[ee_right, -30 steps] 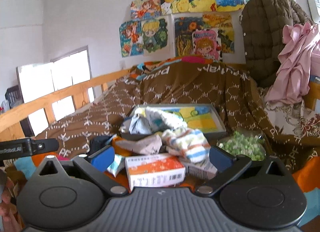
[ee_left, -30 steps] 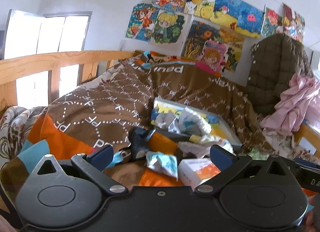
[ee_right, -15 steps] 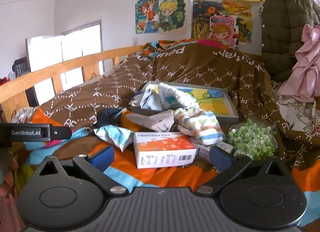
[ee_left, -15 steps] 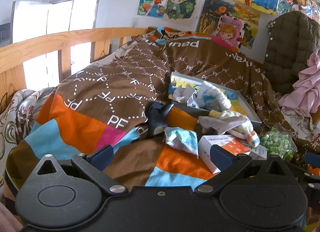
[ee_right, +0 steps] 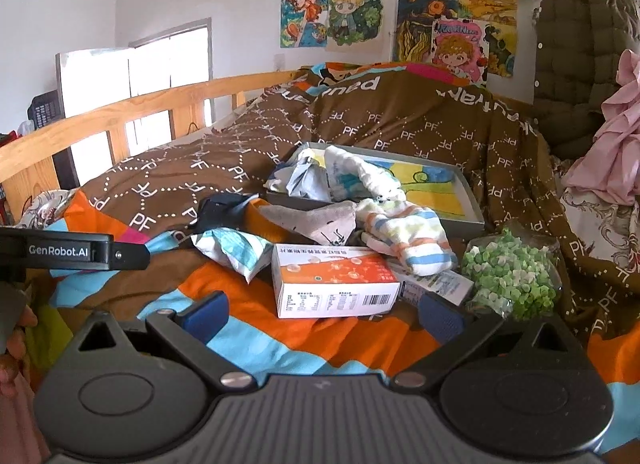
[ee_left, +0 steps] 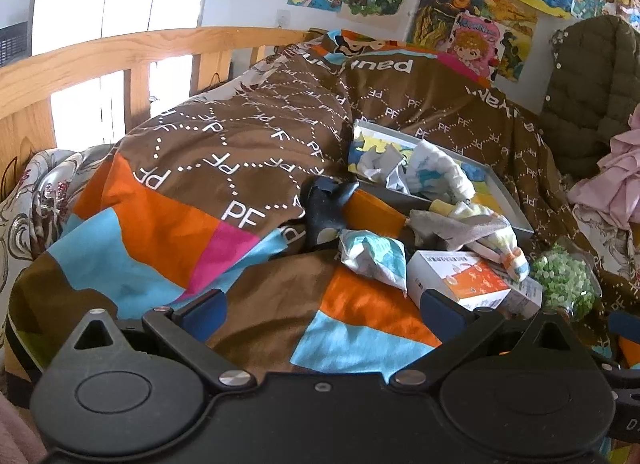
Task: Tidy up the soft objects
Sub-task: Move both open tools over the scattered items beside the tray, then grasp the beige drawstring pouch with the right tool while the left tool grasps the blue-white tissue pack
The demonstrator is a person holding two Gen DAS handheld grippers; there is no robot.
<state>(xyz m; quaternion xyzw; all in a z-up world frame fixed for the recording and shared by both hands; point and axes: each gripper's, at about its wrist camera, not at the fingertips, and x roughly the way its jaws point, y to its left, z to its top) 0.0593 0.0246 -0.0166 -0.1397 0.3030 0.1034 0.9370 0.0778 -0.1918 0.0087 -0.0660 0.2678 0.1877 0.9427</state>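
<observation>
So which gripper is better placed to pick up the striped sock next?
Right, probably. The striped sock lies nearly straight ahead of the right gripper, jaws open and empty; for the left gripper it sits far off to the right.

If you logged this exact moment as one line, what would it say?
left tool: open, empty | right tool: open, empty | socks: piled by tray | box: nearest right tool | nothing gripped
</observation>
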